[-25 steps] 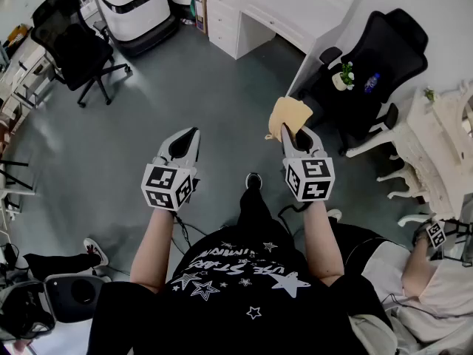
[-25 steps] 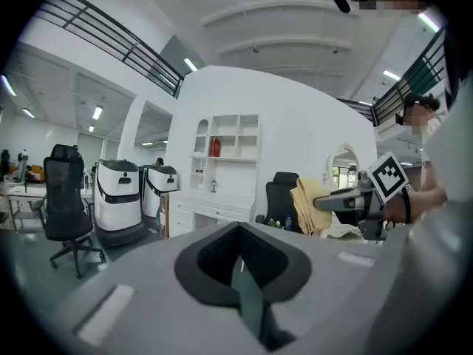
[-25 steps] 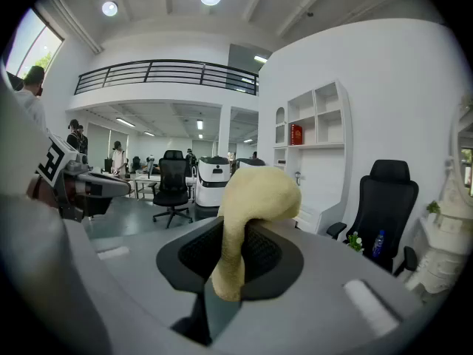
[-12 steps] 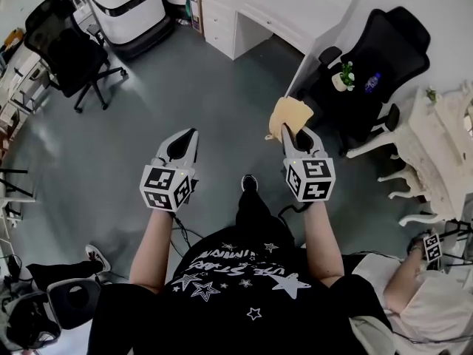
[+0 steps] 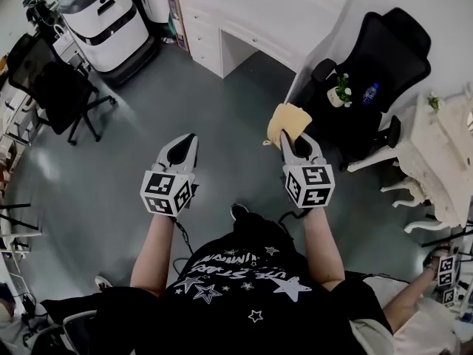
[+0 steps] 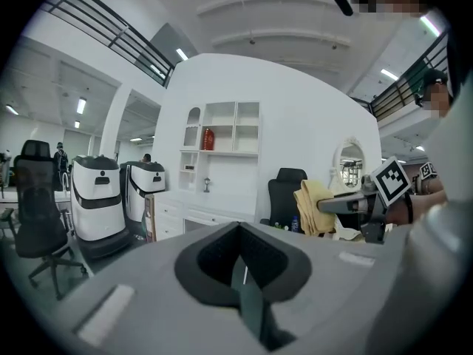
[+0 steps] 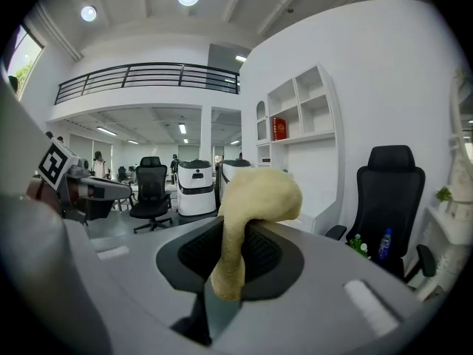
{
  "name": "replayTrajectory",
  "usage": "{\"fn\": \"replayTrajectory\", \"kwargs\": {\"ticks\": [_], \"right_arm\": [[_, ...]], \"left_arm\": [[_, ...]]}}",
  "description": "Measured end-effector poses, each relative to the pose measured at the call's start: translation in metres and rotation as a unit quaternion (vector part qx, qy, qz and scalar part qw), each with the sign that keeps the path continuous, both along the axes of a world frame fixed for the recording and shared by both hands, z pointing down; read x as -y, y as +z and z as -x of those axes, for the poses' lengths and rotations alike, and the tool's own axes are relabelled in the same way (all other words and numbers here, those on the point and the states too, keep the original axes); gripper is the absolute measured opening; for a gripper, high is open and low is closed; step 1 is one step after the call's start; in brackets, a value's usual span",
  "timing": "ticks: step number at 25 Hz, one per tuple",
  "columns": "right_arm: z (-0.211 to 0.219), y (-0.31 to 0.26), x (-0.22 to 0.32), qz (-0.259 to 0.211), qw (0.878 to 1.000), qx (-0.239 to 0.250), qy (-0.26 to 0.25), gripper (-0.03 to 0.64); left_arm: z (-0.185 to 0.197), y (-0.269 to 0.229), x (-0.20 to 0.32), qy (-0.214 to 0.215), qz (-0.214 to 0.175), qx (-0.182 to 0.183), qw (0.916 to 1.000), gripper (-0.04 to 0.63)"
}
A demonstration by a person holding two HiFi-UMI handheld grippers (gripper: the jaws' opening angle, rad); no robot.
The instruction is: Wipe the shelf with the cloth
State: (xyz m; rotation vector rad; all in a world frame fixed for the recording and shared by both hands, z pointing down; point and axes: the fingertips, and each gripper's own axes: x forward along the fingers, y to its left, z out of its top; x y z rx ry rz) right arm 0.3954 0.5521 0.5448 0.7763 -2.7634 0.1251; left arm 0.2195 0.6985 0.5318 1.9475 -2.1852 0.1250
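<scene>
over the grey floor point(image 5: 111, 168), out in front of your torso, you hold both grippers side by side, apart from each other. your left gripper point(image 5: 185, 143) has its jaws pressed together, nothing between them. your right gripper point(image 5: 297, 139) is clamped on the folded yellow terry cloth point(image 5: 287, 118). the cloth's lower end is pinched in the jaws, and the rest bulges up and out past the tips. the cloth hangs in the air and touches nothing but that gripper.

the white wall shelf unit with open cubbies point(image 6: 230, 128) stands far ahead, above the white desk with drawers point(image 5: 244, 17), well apart from the cloth. a small red item point(image 6: 208, 138) sits in a cubby on the shelf's left side.

right of the desk is a black high-backed office chair point(image 5: 380, 54), just beyond the right gripper. a small potted plant point(image 5: 341, 93) and a small blue bottle point(image 5: 369, 93) show at its seat. far left stand two white wheeled machines with black bands point(image 5: 103, 17). nearer on the left is a black swivel chair point(image 5: 63, 87). an ornate white table point(image 5: 443, 154) sits at the right edge.
</scene>
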Motion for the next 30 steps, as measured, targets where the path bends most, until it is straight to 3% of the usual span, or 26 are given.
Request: {"fn": "replayTrajectory", "kwargs": {"ticks": [8, 18, 23, 30], "right_arm": [[0.048, -0.011, 0.129, -0.004, 1.0, -0.004, 0.005, 0.083], [0.085, 0.002, 0.223, 0.008, 0.999, -0.008, 0.042, 0.083], [0.111, 0.014, 0.277, 0.004, 0.997, -0.011, 0.076, 0.083], [0.174, 0.005, 0.398, -0.001, 0.989, -0.002, 0.147, 0.083]], "left_arm": [[0.051, -0.012, 0.132, 0.013, -0.001, 0.005, 0.9999, 0.0], [0.103, 0.0, 0.231, 0.041, 0.013, 0.001, 0.9991, 0.002], [0.138, 0.006, 0.303, 0.083, 0.004, 0.0, 0.9965, 0.002], [0.207, -0.004, 0.457, 0.162, -0.011, 0.005, 0.9867, 0.002]]}}
